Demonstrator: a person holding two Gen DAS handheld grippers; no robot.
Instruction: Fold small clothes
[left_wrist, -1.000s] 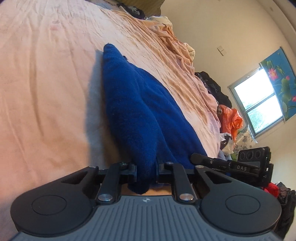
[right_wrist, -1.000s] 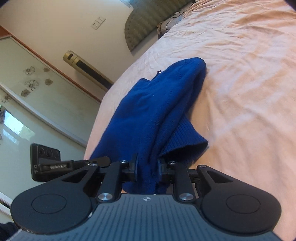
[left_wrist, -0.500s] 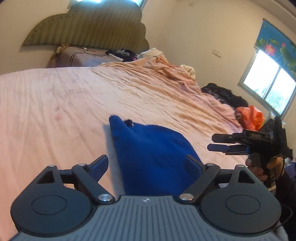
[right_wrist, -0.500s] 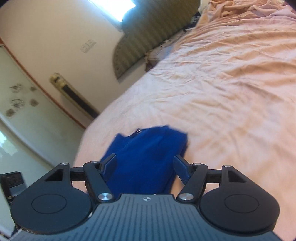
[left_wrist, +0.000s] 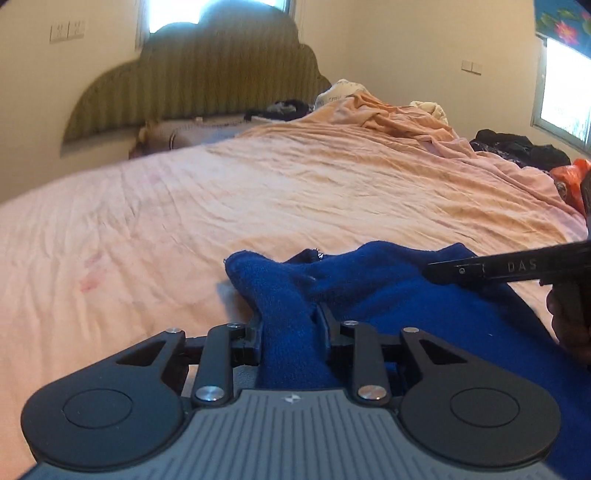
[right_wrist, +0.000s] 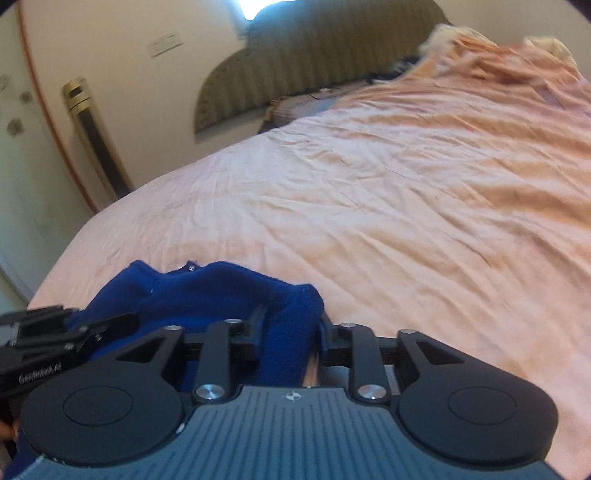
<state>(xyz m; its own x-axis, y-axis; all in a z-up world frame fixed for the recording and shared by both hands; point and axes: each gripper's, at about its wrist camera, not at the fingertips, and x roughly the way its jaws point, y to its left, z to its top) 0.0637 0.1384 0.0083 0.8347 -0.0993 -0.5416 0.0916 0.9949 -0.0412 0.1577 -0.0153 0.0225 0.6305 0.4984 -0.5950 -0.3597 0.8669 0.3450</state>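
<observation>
Blue knit garment (left_wrist: 424, 306): bunched on the peach bedsheet (left_wrist: 295, 192), directly ahead of both grippers, near the bed's close edge.
Left gripper (left_wrist: 290, 325): fingers closed narrow, pinching the garment's left corner.
Right gripper (right_wrist: 288, 328): likewise clamped on the right corner.
Purpose: two matched corner grips likely let the edge lift evenly for a fold.
Headboard (left_wrist: 207, 74): far ahead, uninvolved.

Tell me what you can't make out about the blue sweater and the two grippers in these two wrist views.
- Blue sweater: its near part is hidden under the left gripper body; the left wrist view's right edge cuts it off.
- Sweater type and fold state: bunched, sleeves indistinguishable.
- Right gripper: the pinched fabric covers its finger pads.
- Hand on the right gripper: mostly cut off by the frame edge.
- Dark clothes past the bedsheet: too small to identify.
</observation>
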